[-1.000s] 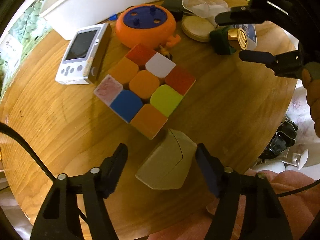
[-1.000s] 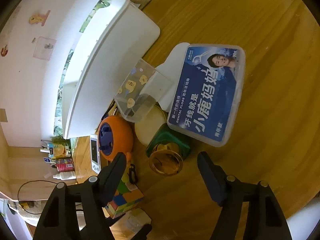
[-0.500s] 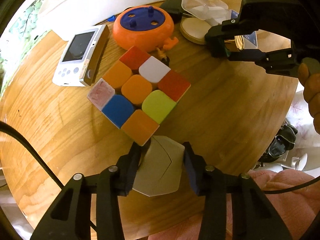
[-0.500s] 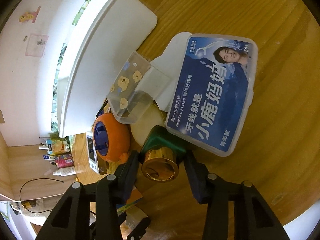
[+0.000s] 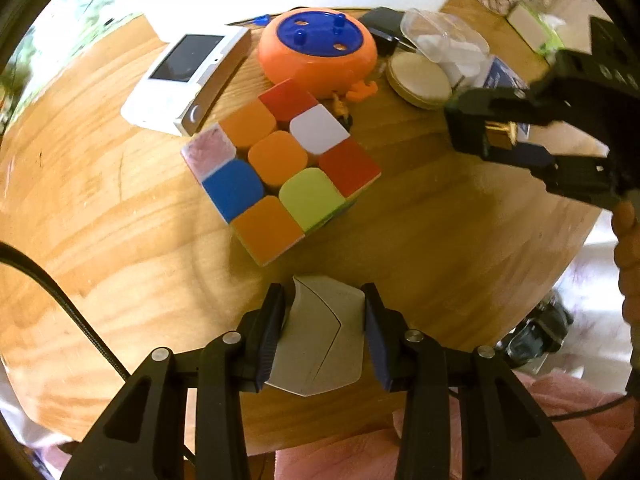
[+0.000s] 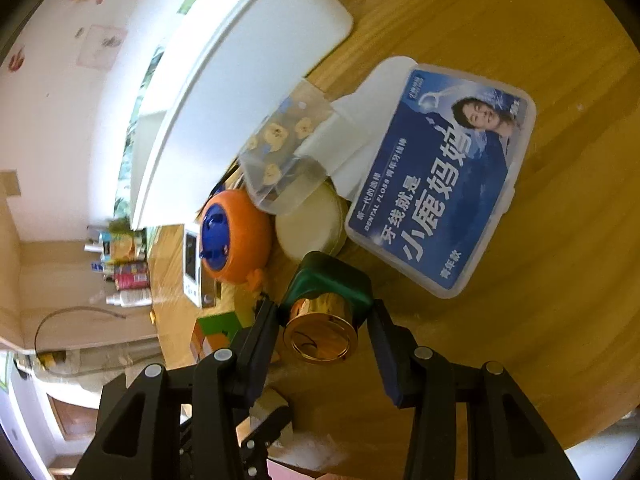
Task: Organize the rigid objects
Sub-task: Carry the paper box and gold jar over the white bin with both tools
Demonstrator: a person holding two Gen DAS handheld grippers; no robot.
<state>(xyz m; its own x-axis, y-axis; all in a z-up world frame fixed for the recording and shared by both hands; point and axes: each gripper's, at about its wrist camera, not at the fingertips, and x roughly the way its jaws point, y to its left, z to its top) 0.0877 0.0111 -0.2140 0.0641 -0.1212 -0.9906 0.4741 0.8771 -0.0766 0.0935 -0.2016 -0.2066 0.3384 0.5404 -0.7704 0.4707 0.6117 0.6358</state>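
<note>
A: From the left wrist, what holds what?

B: A clear lidded case [image 5: 448,40] at the far side has white pieces inside; I cannot tell what they are. Just beside it lie a round cream disc [image 5: 420,80] and an orange toy with a blue top [image 5: 318,54].

A: And the tool there?

B: The left gripper [image 5: 323,328] points down and is clamped on a pale grey angular block [image 5: 320,340], pads against both its flanks. The puzzle cube [image 5: 280,172] sits just beyond the block, with a white handheld console [image 5: 188,80] farther off.

A: The surface?

B: A round wooden table [image 5: 100,208]. Pink cloth shows past its near edge.

A: Now the right wrist.

B: A translucent dental floss box [image 6: 440,196] with a blue label lies shut; its contents are hidden. A clear patterned case [image 6: 288,152] leans over the cream disc.

A: Its tool?

B: The right gripper [image 6: 326,324] has clenched around a green bottle with a gold cap [image 6: 324,312], cap towards the camera, just beside the floss box.

A: The room?

B: A white tray [image 6: 240,88] lies on the table, with a pale wall bearing stickers beyond.
</note>
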